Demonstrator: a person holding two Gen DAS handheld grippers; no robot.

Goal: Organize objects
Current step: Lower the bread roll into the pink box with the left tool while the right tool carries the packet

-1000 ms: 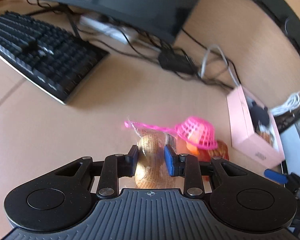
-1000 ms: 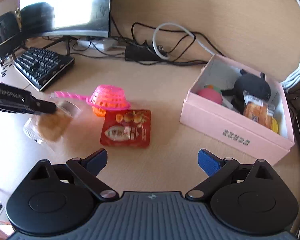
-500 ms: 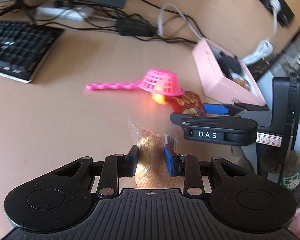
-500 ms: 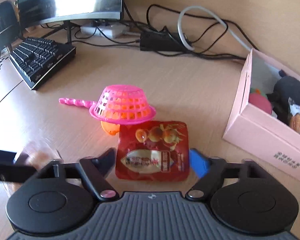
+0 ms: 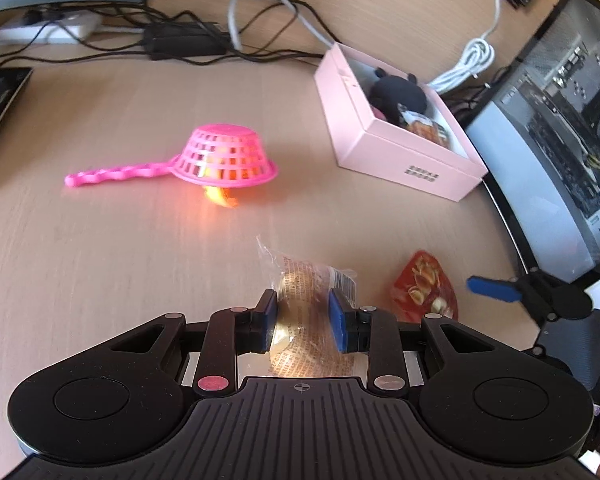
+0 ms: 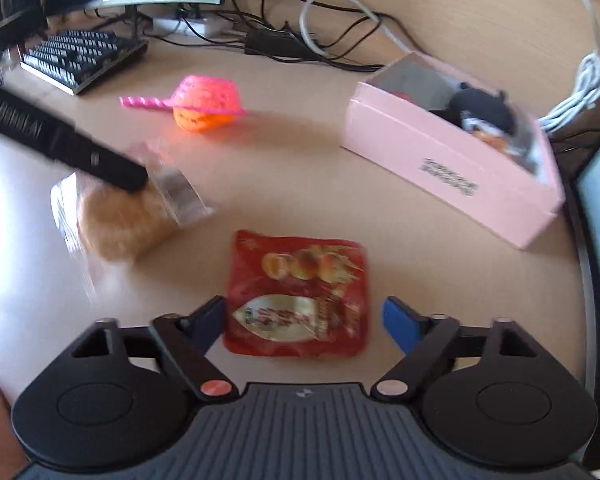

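Left gripper (image 5: 303,322) is clamped on a wrapped bun (image 5: 306,320), pads pressing both sides through the clear wrapper; the bun is off the desk (image 5: 100,260). In the right wrist view the bun hangs at the end of the left gripper's finger, blurred.

Right gripper (image 6: 304,322) has its jaws opening, fingers wide apart. The red pouch (image 6: 298,294) lies flat on the desk between them, no pad touching it. The pouch's long axis runs roughly along the gripper's pointing line, so the fingers flank its long sides. It's directly below and ahead of the fingertips: the right hand is clearly the nearer one.

Pink box (image 6: 452,168) sits beyond and to the right of the pouch, open, already holding a dark plush toy and snack packs. The likely drop point for both items, judging by the contents.

Pink strainer (image 5: 228,156) lies upside down over an orange ball (image 6: 202,118), further back, untouched.
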